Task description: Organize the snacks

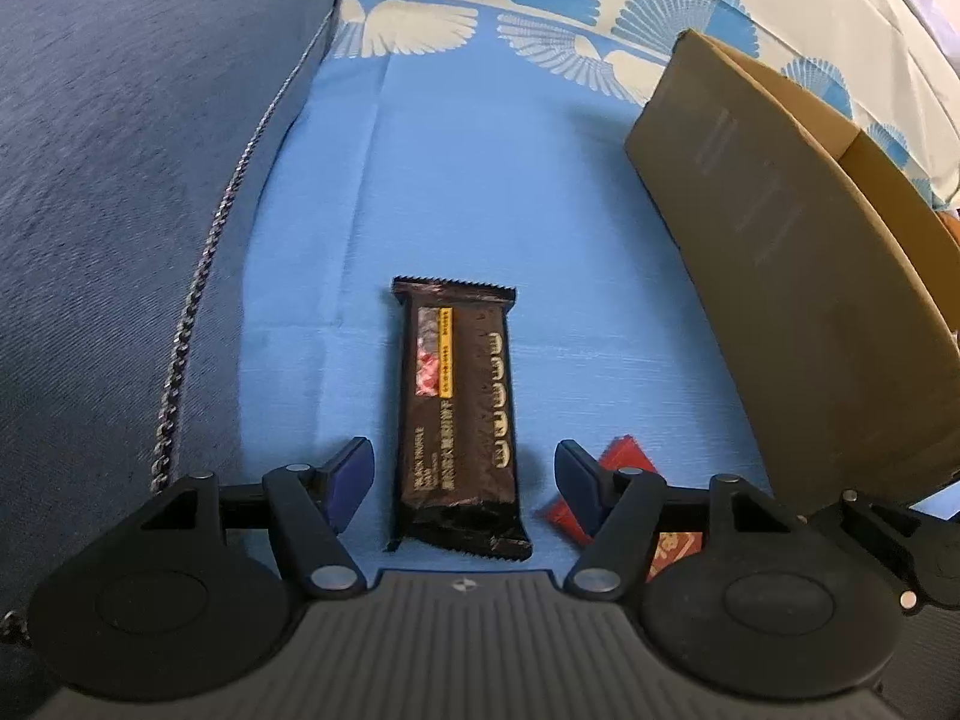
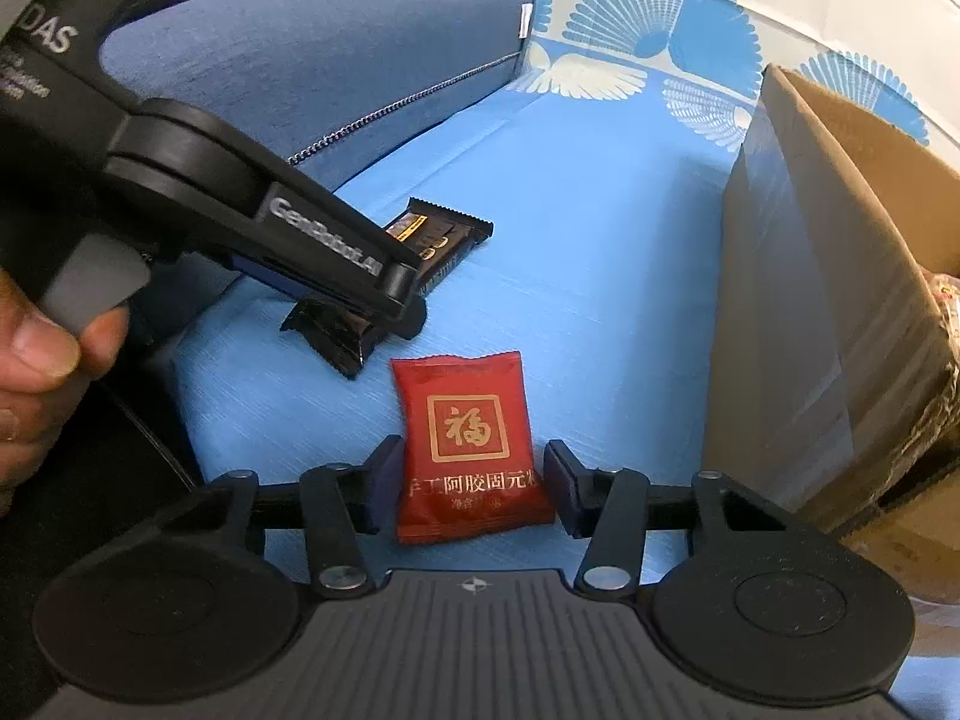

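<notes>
Blue bedsheet (image 1: 480,192) carries a brown bar (image 1: 459,420) and red packet (image 2: 471,447), each between wide-open, empty jaws.

Dark brown snack bar (image 1: 459,420), yellow stripe; red packet (image 2: 474,450), gold emblem; blue sheet (image 1: 510,192), white fan motifs.

The long snack bar (image 1: 459,420) lies flat on the bed sheet (image 1: 480,180). The big cushion (image 1: 120,180) is to its left. The cardboard box (image 1: 798,300) stands to its right, well apart from it. The small snack packet (image 2: 474,450) lies on the sheet too, near, just right of the bar and left of the box. The left gripper (image 1: 462,480) sits over the bar's near end, one finger on each side. The right gripper (image 2: 474,489) sits around the packet the same way.
</notes>
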{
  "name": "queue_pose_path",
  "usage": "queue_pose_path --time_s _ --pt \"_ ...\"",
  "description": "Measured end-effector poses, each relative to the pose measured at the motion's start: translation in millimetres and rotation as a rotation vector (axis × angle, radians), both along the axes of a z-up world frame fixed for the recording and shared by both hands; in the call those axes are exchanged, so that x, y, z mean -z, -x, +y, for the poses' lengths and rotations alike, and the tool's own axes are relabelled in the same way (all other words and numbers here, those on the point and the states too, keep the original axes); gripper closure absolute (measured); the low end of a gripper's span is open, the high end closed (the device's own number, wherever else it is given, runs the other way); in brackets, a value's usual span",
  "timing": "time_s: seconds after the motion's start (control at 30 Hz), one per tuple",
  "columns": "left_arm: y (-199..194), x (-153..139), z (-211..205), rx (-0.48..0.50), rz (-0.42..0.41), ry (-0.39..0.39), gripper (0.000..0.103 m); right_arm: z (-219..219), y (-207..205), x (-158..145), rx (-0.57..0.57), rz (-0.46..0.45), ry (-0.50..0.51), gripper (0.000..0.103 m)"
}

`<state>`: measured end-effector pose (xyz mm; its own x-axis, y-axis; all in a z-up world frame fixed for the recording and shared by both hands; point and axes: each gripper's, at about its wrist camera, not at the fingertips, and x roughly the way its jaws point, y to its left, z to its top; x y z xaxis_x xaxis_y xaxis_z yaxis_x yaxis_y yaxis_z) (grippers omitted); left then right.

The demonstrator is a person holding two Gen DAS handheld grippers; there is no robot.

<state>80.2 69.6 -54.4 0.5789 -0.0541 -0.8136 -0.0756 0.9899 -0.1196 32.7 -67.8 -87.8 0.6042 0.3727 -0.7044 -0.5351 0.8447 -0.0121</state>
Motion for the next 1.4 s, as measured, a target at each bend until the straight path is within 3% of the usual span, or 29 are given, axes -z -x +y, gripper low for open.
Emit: queue_pose_path --time_s 0.3,0.37,0.43,0.6,0.9,1.07,1.27,1.4 --pt "-7 8 -22 0.033 -0.024 -0.112 0.032 1 6 -1 -0.019 -0.031 0.025 0.054" --pt "-7 9 -26 0.033 -0.030 -0.148 0.041 0 7 -2 -0.016 -0.039 0.025 0.055" --pt "-6 9 -27 0.033 -0.048 -0.155 0.059 0 8 -3 -0.009 -0.050 0.024 0.055" --pt "2 2 -14 -0.011 -0.107 -0.087 0.060 -3 12 -8 0.002 -0.075 0.010 0.056" --pt "40 -29 12 -0.094 -0.332 0.085 0.061 -13 27 -39 0.019 -0.169 -0.077 0.060" --pt "48 -35 18 -0.141 -0.366 0.138 0.061 -19 36 -53 0.019 -0.224 -0.112 0.063" --pt "55 -40 25 -0.159 -0.396 0.171 0.061 -33 41 -72 0.037 -0.285 -0.166 0.078" --pt "55 -42 23 -0.166 -0.392 0.168 0.061 -40 37 -79 0.037 -0.298 -0.194 0.081"
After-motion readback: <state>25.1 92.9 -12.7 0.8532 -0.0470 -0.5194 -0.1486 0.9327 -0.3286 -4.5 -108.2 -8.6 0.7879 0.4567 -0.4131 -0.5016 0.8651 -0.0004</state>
